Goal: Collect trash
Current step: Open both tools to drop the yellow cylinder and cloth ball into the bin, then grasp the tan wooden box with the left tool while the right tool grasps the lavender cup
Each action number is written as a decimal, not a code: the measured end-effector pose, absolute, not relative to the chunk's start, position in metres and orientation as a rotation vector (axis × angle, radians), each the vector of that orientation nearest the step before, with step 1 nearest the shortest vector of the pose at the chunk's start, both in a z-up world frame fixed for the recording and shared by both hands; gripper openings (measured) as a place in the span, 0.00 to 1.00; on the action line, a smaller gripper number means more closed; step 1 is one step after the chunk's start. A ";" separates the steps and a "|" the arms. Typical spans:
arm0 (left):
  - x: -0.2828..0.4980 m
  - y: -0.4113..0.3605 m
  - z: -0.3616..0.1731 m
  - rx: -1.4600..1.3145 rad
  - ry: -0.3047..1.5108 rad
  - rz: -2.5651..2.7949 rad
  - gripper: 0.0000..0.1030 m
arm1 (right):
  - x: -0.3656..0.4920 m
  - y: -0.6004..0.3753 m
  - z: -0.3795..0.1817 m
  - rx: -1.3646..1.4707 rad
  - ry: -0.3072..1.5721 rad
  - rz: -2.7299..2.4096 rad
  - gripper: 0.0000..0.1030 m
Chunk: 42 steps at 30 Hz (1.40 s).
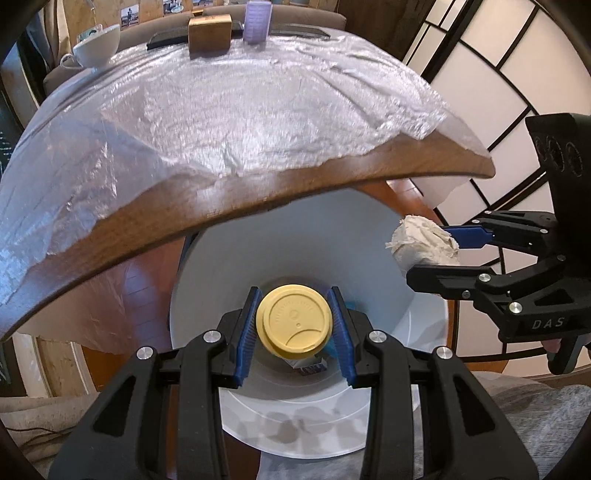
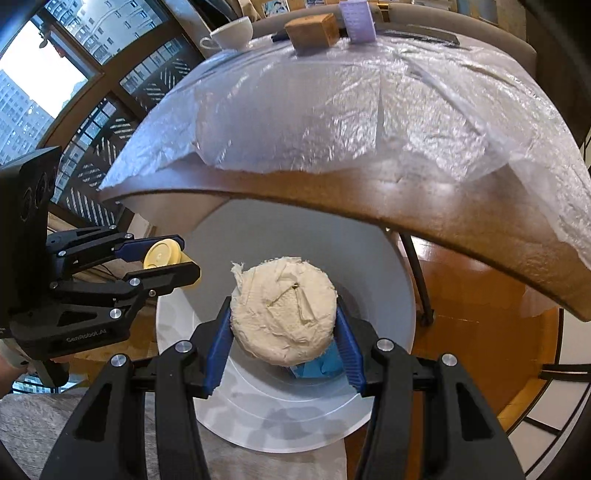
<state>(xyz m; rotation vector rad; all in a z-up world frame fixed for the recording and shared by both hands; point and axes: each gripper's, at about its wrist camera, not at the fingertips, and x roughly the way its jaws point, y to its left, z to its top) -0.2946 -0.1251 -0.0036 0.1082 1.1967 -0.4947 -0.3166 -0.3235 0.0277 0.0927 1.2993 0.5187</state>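
My left gripper is shut on a yellow lidded paper cup and holds it over the open white trash bin beside the table. The cup also shows in the right wrist view. My right gripper is shut on a crumpled ball of white tissue, also above the bin; it shows in the left wrist view at the right. Blue and printed scraps lie at the bin's bottom.
The wooden table is covered by crinkled clear plastic film. At its far edge stand a white cup on a saucer, a wooden block and a lilac box. A window lies left.
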 end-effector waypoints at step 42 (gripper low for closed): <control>-0.282 -0.133 -0.080 0.200 1.306 -0.498 0.79 | -0.309 -0.304 -0.027 -0.002 1.376 0.452 0.71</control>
